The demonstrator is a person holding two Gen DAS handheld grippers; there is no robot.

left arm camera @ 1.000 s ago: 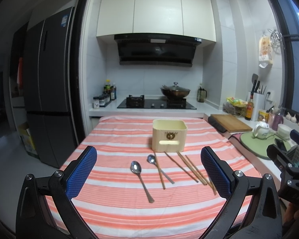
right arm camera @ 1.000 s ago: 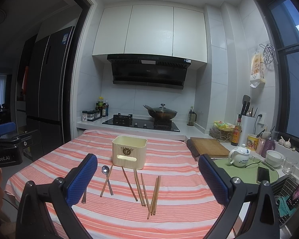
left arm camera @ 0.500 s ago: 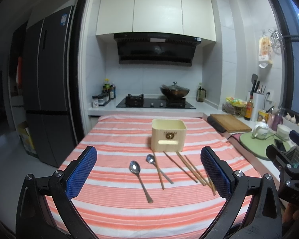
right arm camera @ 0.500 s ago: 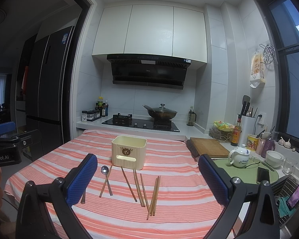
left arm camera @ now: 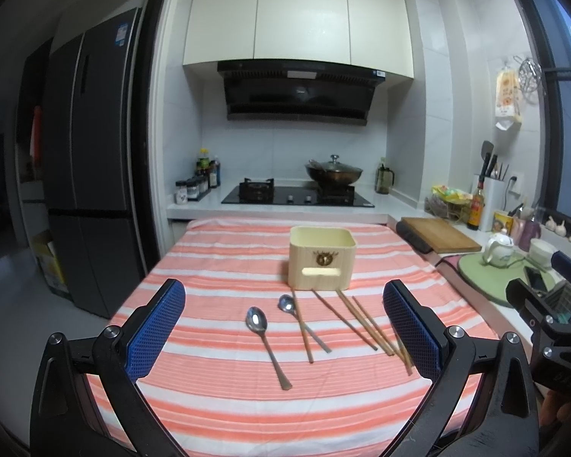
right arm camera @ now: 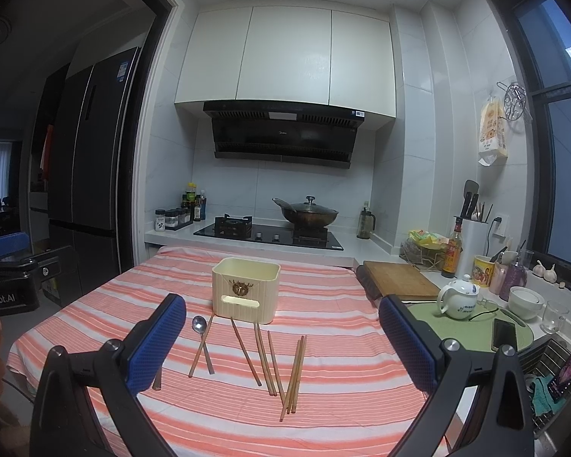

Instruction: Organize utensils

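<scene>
A cream utensil box [left arm camera: 322,258] [right arm camera: 246,289] stands empty on the striped tablecloth [left arm camera: 217,388] [right arm camera: 342,396]. In front of it lie two metal spoons [left arm camera: 267,339] [right arm camera: 201,337] and several wooden chopsticks [left arm camera: 361,321] [right arm camera: 264,358], spread loosely. My left gripper [left arm camera: 283,331] hovers open above the near table edge, facing the spoons, nothing between its blue pads. My right gripper [right arm camera: 281,342] is open too, a little right of the chopsticks, holding nothing. One spoon is partly hidden behind the right gripper's left finger in the right wrist view.
Beyond the table runs a counter with a gas hob [left arm camera: 297,194] and a lidded wok [left arm camera: 333,171]. A wooden cutting board [right arm camera: 399,280], white teapot [right arm camera: 458,297], green mat, phone, cups and sink line the right side. A tall fridge [left arm camera: 91,152] stands left.
Both grippers have drifted slightly; the box and utensils sit marginally lower and closer in view. Nothing on the table has been touched.
</scene>
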